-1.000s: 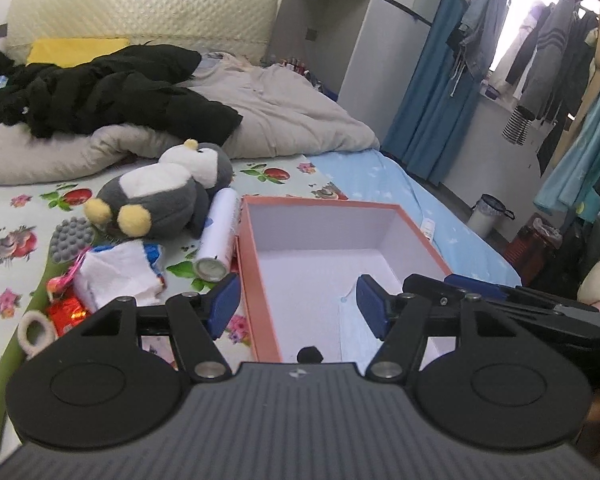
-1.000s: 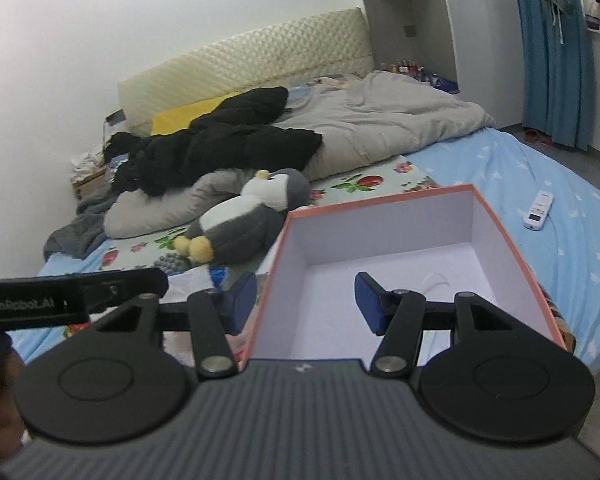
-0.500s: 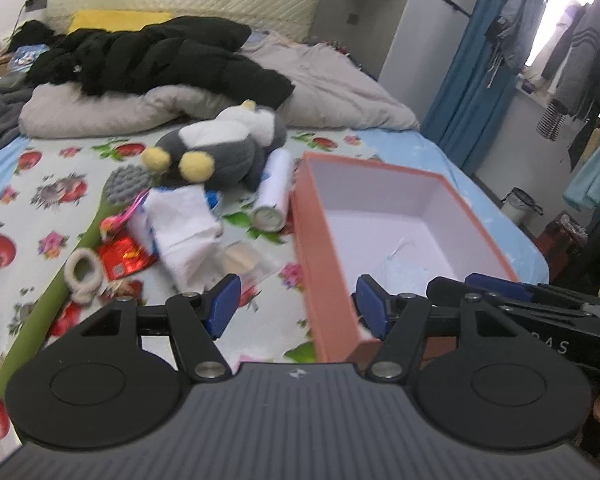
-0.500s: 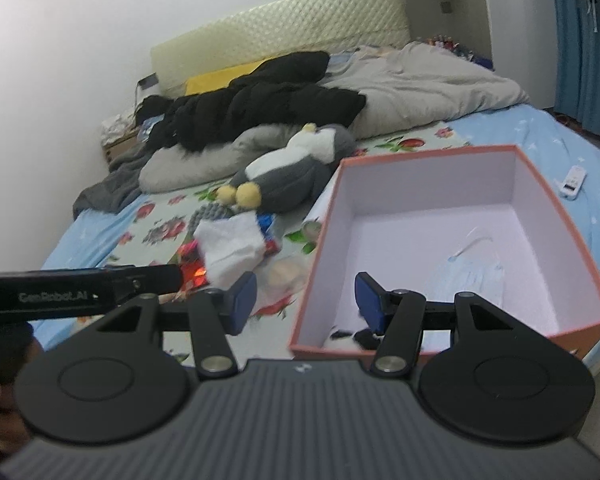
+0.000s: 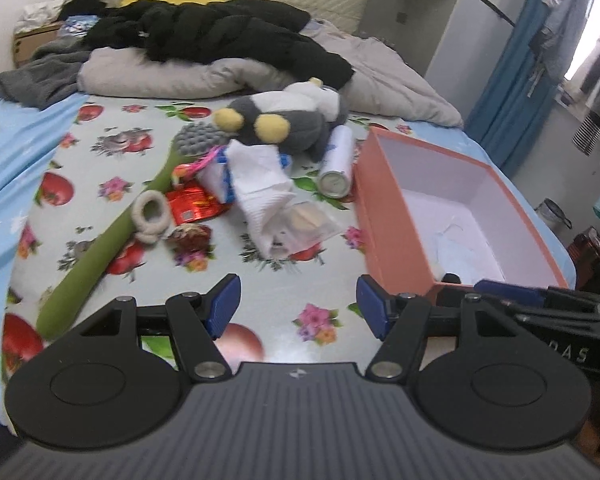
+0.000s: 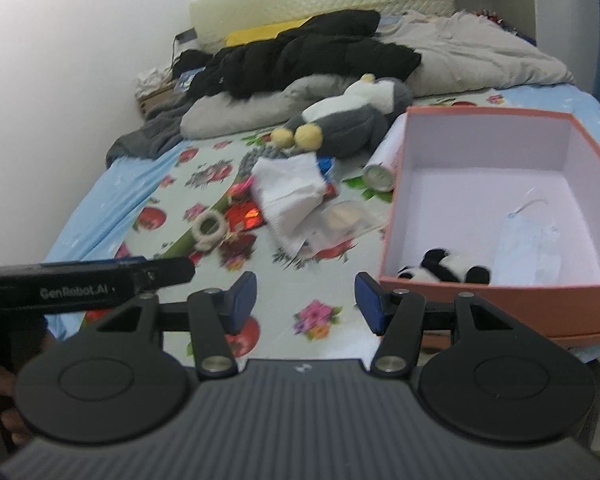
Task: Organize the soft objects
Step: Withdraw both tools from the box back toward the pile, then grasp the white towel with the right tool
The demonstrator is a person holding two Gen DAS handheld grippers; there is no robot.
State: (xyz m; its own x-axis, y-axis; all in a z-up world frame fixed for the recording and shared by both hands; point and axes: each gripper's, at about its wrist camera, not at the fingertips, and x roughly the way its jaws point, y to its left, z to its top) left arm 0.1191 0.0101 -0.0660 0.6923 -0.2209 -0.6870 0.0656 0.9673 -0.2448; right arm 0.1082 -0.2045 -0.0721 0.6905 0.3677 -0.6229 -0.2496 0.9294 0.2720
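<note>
A: Left claw point(image 5: 298, 306) is spread wide, nothing between its blue pads, hanging over the flowered bed sheet point(image 5: 100, 148).

B: Right claw point(image 6: 305, 302) too: jaws apart, empty, over the same sheet, just left of the box point(image 6: 496, 292).

A: And the left claw's arm shows at the left edge of the right view, its partner poking in at the right edge of mine.

B: Inside the box, a small panda toy point(image 6: 444, 270) lies against the near wall, with a pale blue face mask point(image 6: 528, 248) beside it.

A: Out on the sheet, the pile. A white cloth point(image 5: 262, 184) sits in the middle, a clear packet point(image 5: 310, 222) touching it, a white hair tie point(image 5: 152, 214) to the left.

B: Behind them lies the penguin plush point(image 5: 284, 120), a white can point(image 5: 336, 164) beside it.

A: The long green brush point(image 5: 112, 236) runs diagonally along the left.
</note>
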